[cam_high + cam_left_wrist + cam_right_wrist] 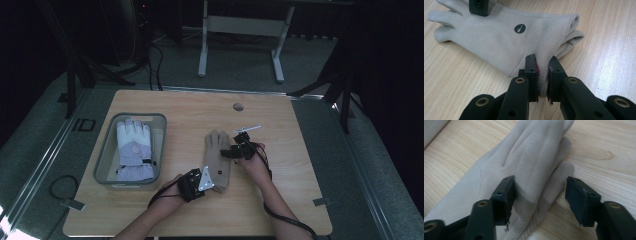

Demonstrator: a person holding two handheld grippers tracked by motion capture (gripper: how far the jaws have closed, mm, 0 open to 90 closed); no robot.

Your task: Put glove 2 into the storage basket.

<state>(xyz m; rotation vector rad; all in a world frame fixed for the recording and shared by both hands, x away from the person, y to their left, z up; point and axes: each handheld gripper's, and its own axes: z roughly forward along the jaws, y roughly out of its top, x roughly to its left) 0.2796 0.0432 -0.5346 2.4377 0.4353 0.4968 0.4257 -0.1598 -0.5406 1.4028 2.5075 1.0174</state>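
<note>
A beige glove [218, 155] lies flat on the wooden table [290, 150], fingers pointing away from me. My left gripper [212, 186] is shut on its cuff. In the left gripper view the pads pinch a fold of the cuff edge [543, 72], and a round black logo [519, 28] marks the back of the glove [499, 37]. My right gripper [231, 152] hangs low over the glove's finger side. In the right gripper view its jaws [540, 192] stand open astride the glove [534, 157]: the left jaw rests against the cloth, the right jaw is apart from it.
A grey bin [107, 150] at the left holds a white and lavender glove [134, 150]. A small white part [248, 129] lies just beyond the right gripper. A round grommet [238, 106] sits near the table's far edge. Cables trail off the near edge.
</note>
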